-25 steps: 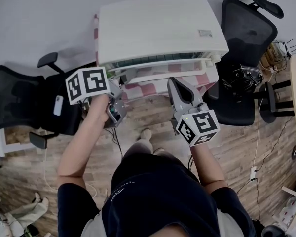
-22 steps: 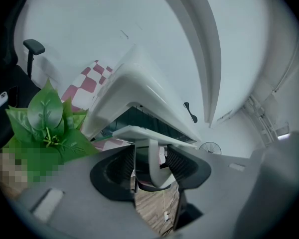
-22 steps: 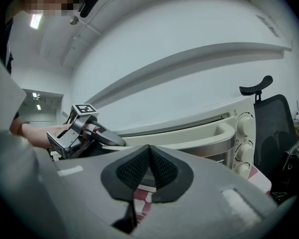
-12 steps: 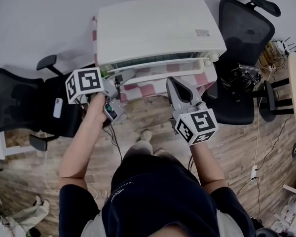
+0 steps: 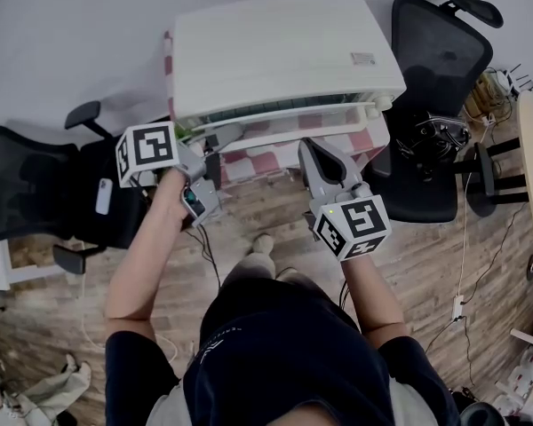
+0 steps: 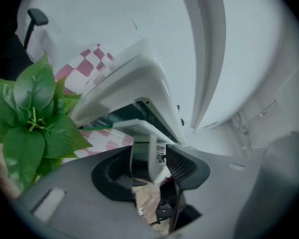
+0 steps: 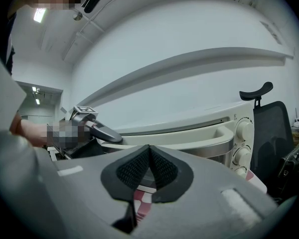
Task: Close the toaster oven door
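Observation:
The white toaster oven (image 5: 284,51) stands on a table with a red-checked cloth. Its door looks slightly ajar at the top, with the long white handle (image 5: 293,133) across the front. My left gripper (image 5: 218,140) is at the handle's left end. In the left gripper view the handle's end post (image 6: 139,138) stands between the left gripper's (image 6: 149,161) jaws, which have just been closing. A small gap still shows beside the right pad. My right gripper (image 5: 313,149) hangs shut in front of the door's middle, below the handle (image 7: 189,142), holding nothing.
Black office chairs stand at the left (image 5: 44,193) and right (image 5: 440,78) of the table. A leafy green plant (image 6: 32,113) is close to the oven's left side. The oven's knobs (image 7: 244,129) are at the right end. Cables lie on the wooden floor (image 5: 249,202).
My left gripper has rolled a little and shifted slightly down and left at the handle's end. The right gripper has stayed still.

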Action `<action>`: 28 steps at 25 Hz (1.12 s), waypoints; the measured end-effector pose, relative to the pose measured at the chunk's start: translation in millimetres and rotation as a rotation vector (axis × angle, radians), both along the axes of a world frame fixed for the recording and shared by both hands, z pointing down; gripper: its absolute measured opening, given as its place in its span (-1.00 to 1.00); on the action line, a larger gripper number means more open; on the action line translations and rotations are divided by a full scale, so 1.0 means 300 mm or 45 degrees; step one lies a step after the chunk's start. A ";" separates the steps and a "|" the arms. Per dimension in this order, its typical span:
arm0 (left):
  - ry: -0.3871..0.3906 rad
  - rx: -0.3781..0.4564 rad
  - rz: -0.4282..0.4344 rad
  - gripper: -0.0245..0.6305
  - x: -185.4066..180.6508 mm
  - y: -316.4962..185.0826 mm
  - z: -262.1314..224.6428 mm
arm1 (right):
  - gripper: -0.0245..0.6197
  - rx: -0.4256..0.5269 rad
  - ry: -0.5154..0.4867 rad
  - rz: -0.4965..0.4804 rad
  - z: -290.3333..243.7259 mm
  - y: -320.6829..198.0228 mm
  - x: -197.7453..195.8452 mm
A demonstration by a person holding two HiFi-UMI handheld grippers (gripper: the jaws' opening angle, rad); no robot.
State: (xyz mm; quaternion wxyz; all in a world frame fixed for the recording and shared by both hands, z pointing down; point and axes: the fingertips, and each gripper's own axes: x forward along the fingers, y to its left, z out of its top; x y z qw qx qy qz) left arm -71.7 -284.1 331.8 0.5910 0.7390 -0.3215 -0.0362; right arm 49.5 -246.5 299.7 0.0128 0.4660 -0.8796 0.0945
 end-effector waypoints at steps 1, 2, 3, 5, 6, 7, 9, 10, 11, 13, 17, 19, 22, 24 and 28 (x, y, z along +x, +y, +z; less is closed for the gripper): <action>0.071 0.000 0.011 -0.31 0.003 0.004 -0.017 | -0.91 0.005 -0.002 0.000 -0.003 -0.001 -0.001; 0.115 0.000 0.017 -0.24 0.000 0.007 -0.028 | -0.91 0.010 -0.004 -0.001 -0.006 -0.003 -0.002; 0.122 0.004 0.020 -0.24 -0.007 0.009 -0.030 | -0.91 0.014 -0.005 -0.003 -0.009 -0.005 -0.006; 0.078 0.021 0.023 -0.24 -0.023 0.016 -0.018 | -0.91 0.018 -0.002 -0.012 -0.010 -0.007 -0.018; 0.060 0.028 0.022 -0.21 -0.028 0.021 -0.013 | -0.91 0.018 -0.001 -0.019 -0.009 -0.006 -0.027; 0.053 0.033 0.019 -0.21 -0.030 0.025 -0.010 | -0.91 0.017 0.000 -0.026 -0.008 -0.005 -0.036; 0.048 0.047 0.014 -0.22 -0.032 0.031 -0.010 | -0.91 0.011 -0.001 -0.039 -0.003 -0.002 -0.049; 0.039 0.060 0.012 -0.22 -0.033 0.032 -0.012 | -0.91 0.006 -0.003 -0.043 0.000 0.000 -0.053; 0.025 0.076 0.012 -0.22 -0.035 0.034 -0.014 | -0.91 0.001 -0.005 -0.045 0.003 0.002 -0.056; -0.013 0.113 0.010 -0.25 -0.042 0.037 -0.018 | -0.91 -0.007 -0.009 -0.043 0.008 0.007 -0.054; -0.127 0.195 -0.016 -0.30 -0.060 0.047 -0.029 | -0.91 -0.016 -0.012 -0.029 0.011 0.022 -0.039; -0.214 0.239 -0.044 -0.34 -0.071 0.054 -0.036 | -0.91 -0.018 -0.015 -0.022 0.011 0.032 -0.029; -0.318 0.300 -0.086 -0.33 -0.075 0.067 -0.044 | -0.91 -0.022 -0.017 -0.017 0.011 0.048 -0.020; -0.346 0.350 -0.109 -0.33 -0.065 0.074 -0.044 | -0.91 -0.025 -0.019 -0.016 0.012 0.058 -0.018; -0.626 0.525 -0.149 -0.42 -0.084 0.086 -0.046 | -0.91 -0.028 -0.017 -0.012 0.016 0.082 -0.013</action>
